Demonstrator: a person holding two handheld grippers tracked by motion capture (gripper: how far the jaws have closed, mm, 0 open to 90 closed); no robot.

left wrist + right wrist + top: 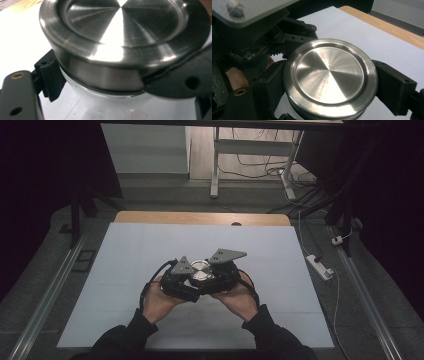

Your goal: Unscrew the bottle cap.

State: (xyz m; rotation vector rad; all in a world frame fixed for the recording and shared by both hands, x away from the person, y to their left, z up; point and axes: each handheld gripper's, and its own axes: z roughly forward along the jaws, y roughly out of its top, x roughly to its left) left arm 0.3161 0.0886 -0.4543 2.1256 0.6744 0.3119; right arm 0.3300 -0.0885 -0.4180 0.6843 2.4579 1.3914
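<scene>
My left hand (159, 297) low over the table, palm inward, wrapped round my left gripper (186, 281) | its jaws drawn fully in | my right hand (236, 296) mirrors it, holding my right gripper (212, 277) | those jaws nearly closed | both grippers angled inward, meeting nose to nose | dark sleeves on both forearms
</scene>
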